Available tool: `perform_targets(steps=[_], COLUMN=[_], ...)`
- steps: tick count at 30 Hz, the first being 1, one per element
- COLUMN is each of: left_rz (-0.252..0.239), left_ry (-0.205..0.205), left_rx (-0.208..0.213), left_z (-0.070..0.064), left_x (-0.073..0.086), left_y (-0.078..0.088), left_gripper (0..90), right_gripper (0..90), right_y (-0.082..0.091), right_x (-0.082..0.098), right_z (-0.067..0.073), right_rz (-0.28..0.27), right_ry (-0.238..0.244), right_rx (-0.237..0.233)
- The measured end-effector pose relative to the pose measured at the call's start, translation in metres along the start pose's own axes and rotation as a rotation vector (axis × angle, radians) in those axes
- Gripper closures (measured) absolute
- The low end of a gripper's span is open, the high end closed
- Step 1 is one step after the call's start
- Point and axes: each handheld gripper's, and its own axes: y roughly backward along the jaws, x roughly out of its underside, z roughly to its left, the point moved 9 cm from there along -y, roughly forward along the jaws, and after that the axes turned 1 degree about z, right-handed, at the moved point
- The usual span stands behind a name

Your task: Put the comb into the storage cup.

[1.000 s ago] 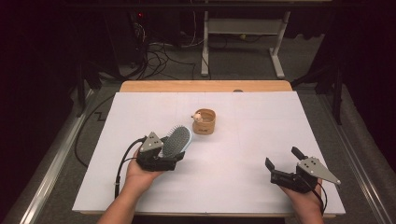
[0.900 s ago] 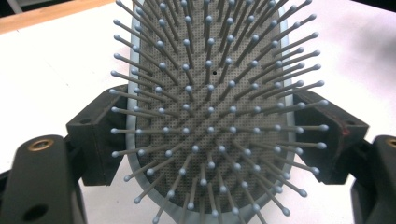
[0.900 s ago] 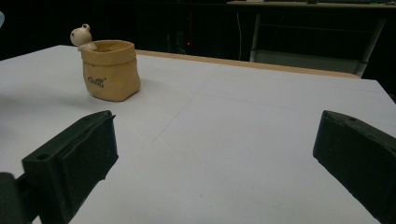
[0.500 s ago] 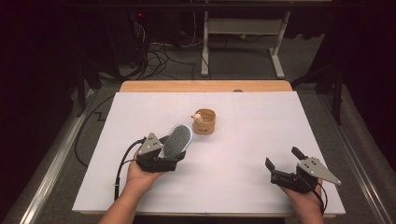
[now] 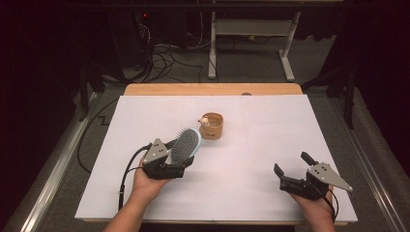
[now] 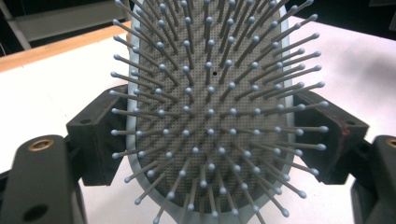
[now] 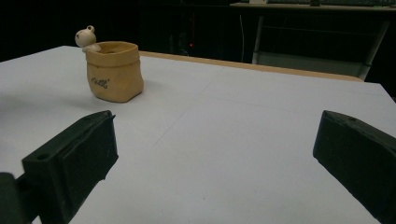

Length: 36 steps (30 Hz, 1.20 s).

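black left gripper (image 5: pixel 180 155) low over table, clamped on hairbrush (image 5: pixel 185 145); right gripper (image 5: pixel 291 169) wide apart

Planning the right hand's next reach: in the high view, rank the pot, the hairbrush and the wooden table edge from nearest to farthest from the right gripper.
1. Pot: up and left of the right gripper, mid-table.
2. Hairbrush: farther left, held in the left gripper; only a little farther off than the pot.
3. Wooden edge: along the table's far side.
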Motion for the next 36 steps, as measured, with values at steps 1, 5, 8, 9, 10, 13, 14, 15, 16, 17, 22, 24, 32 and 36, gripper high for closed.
perform_targets(steps=[1, 5, 8, 9, 10, 13, 14, 15, 16, 17, 22, 24, 32, 36], left_rz=[-0.002, -0.024, -0.038, -0.041, -0.044, -0.05, -0.051, -0.051, -0.052, -0.054, -0.078, -0.088, -0.112, -0.115], left_ry=[-0.001, -0.007, -0.006, -0.005, -0.007, -0.004, -0.005, -0.008, -0.01, -0.008, -0.016, -0.02, -0.028, -0.039], left_rx=[-0.001, -0.001, 0.006, 0.009, 0.009, 0.019, 0.021, 0.021, 0.02, 0.02, 0.013, 0.011, 0.008, 0.01], left_z=[0.0, -0.002, -0.004, -0.005, -0.005, -0.007, -0.008, -0.008, -0.009, -0.009, -0.011, -0.011, -0.011, -0.012], left_x=[0.0, -0.003, -0.005, -0.005, -0.005, -0.006, -0.006, -0.007, -0.007, -0.007, -0.011, -0.013, -0.019, -0.019], left_y=[0.0, 0.001, 0.002, 0.002, 0.001, 0.001, 0.001, 0.001, 0.001, 0.001, 0.003, 0.003, 0.004, 0.004], left_gripper=[20.0, 20.0, 20.0, 20.0, 20.0, 20.0, 20.0, 20.0, 20.0, 20.0, 20.0, 20.0, 20.0, 20.0], right_gripper=[0.6, 0.5, 0.6, 0.6, 0.6, 0.6, 0.6, 0.6, 0.6, 0.6, 0.6, 0.6, 0.6, 0.6], right_y=[0.0, -0.001, -0.001, -0.001, -0.001, -0.002, -0.002, -0.002, -0.002, -0.002, 0.0, -0.001, 0.0, -0.001], right_x=[0.0, 0.001, 0.001, 0.0, 0.0, 0.001, 0.001, 0.001, 0.001, 0.001, 0.0, 0.0, 0.0, 0.0], right_z=[0.0, 0.002, 0.003, 0.004, 0.004, 0.005, 0.005, 0.006, 0.006, 0.006, 0.007, 0.007, 0.007, 0.008], right_rz=[0.0, 0.004, 0.004, 0.004, 0.004, 0.005, 0.005, 0.005, 0.005, 0.004, 0.0, 0.001, 0.0, 0.001], right_ry=[0.0, 0.0, 0.003, 0.003, 0.002, -0.001, 0.0, 0.001, 0.0, 0.0, 0.004, 0.002, 0.001, 0.005], right_rx=[-0.002, -0.006, -0.01, -0.011, -0.012, -0.014, -0.015, -0.016, -0.017, -0.017, -0.017, -0.016, -0.017, -0.018])
